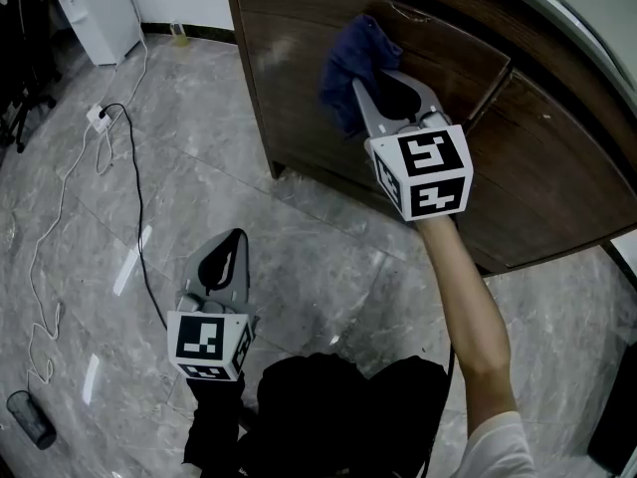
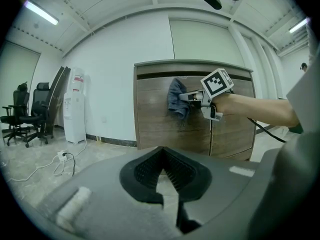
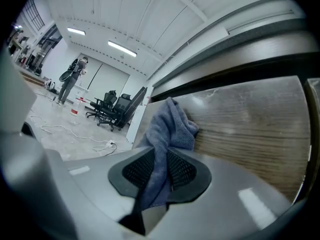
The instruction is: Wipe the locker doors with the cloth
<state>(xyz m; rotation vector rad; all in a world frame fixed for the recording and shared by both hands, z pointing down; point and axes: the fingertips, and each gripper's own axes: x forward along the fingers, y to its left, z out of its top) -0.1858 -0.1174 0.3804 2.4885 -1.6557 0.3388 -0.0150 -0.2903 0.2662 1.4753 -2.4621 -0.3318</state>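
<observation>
A blue cloth (image 1: 353, 63) is bunched against the upper part of the brown wooden locker door (image 1: 294, 43). My right gripper (image 1: 362, 86) is shut on the cloth and holds it to the wood at arm's length. In the right gripper view the cloth (image 3: 167, 129) hangs down between the black pads (image 3: 185, 170) and touches the door (image 3: 250, 134). My left gripper (image 1: 235, 239) hangs low over the floor, well short of the locker, shut with nothing in it. From the left gripper view, the cloth (image 2: 176, 101) and right gripper (image 2: 192, 98) show on the door (image 2: 155, 124) beyond my left gripper (image 2: 162, 153).
A second locker door (image 1: 557, 177) adjoins on the right. A white water dispenser (image 1: 100, 13) stands at the far left by the wall. A power strip (image 1: 99, 116) with trailing cables lies on the marble floor. A dark cylinder (image 1: 30, 418) lies near left. Office chairs (image 2: 30, 116) stand further off.
</observation>
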